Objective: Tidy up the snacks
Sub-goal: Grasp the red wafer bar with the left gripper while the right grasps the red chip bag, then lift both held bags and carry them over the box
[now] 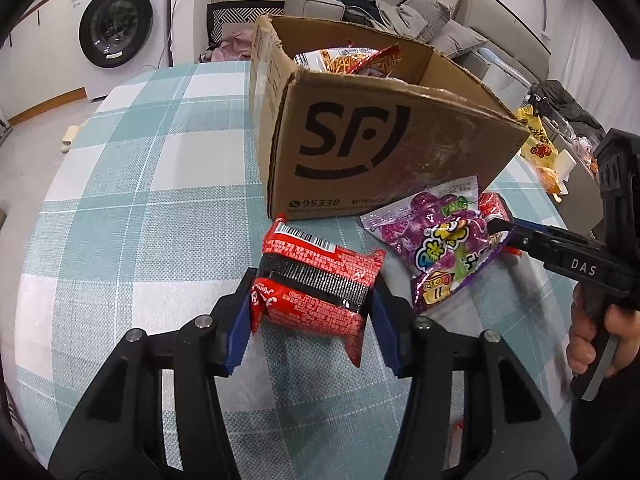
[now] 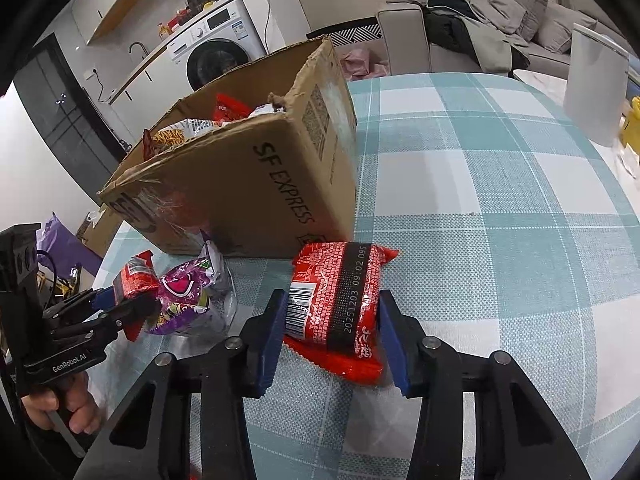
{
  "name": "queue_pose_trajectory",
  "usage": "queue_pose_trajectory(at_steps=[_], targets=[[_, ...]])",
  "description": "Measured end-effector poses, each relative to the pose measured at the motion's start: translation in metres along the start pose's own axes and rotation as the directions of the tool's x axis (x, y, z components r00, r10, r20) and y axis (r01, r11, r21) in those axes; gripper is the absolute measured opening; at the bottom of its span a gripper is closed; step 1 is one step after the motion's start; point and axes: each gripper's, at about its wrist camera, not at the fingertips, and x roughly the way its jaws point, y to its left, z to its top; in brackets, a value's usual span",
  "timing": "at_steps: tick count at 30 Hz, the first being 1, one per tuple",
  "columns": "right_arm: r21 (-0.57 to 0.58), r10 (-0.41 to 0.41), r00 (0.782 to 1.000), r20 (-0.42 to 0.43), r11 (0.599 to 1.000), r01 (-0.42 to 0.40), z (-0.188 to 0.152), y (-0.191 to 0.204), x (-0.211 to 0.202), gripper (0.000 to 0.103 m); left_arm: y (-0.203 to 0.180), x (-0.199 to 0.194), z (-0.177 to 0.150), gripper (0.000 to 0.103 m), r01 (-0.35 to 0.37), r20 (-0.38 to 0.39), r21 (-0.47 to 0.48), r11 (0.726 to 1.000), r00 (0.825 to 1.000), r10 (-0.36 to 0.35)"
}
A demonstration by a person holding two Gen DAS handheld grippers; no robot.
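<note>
A red snack packet (image 1: 316, 264) with a black band sits between the blue pads of my left gripper (image 1: 314, 292), which is shut on it just above the checked tablecloth (image 1: 140, 200). In the right wrist view my right gripper (image 2: 332, 312) is shut on a second red packet (image 2: 340, 280). A purple candy bag (image 1: 440, 236) lies between the two packets, in front of the open SF cardboard box (image 1: 380, 152). The box holds several snack bags, among them a fries bag (image 1: 344, 60). Each gripper also shows in the other's view: the right gripper (image 1: 496, 224), the left gripper (image 2: 136, 304).
The box (image 2: 256, 184) stands mid-table, right behind the packets. A white container (image 2: 596, 84) and yellow bags (image 1: 540, 148) sit at the table's far right edge. A washing machine (image 1: 116, 24) and a sofa with clothes (image 2: 480, 32) lie beyond the table.
</note>
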Motion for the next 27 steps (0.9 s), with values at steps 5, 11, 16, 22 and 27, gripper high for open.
queue_pose_trajectory(at_steps=[5,11,16,22,27], targets=[[-0.004,0.005,1.0,0.011,1.0,-0.005,-0.005,0.0,-0.006,0.044,-0.004,-0.012,-0.003,0.05,0.01,0.019,0.001,1.0,1.0,-0.01],[-0.011,0.015,0.999,0.045,1.0,-0.014,-0.007,0.001,-0.02,0.044,-0.009,-0.03,0.002,0.05,0.015,0.06,0.007,1.0,0.998,-0.015],[-0.016,0.023,0.997,0.08,1.0,-0.022,-0.008,0.004,-0.036,0.045,-0.014,-0.047,0.005,0.05,0.017,0.092,0.013,1.0,0.996,-0.018],[-0.033,0.035,0.992,0.123,0.999,-0.031,-0.006,0.009,-0.056,0.045,-0.019,-0.066,0.011,0.05,0.019,0.131,0.019,1.0,0.991,-0.021],[-0.045,0.054,0.986,0.157,0.998,-0.047,-0.003,0.015,-0.071,0.045,-0.025,-0.08,0.02,0.05,0.022,0.164,0.032,0.999,0.986,-0.027]])
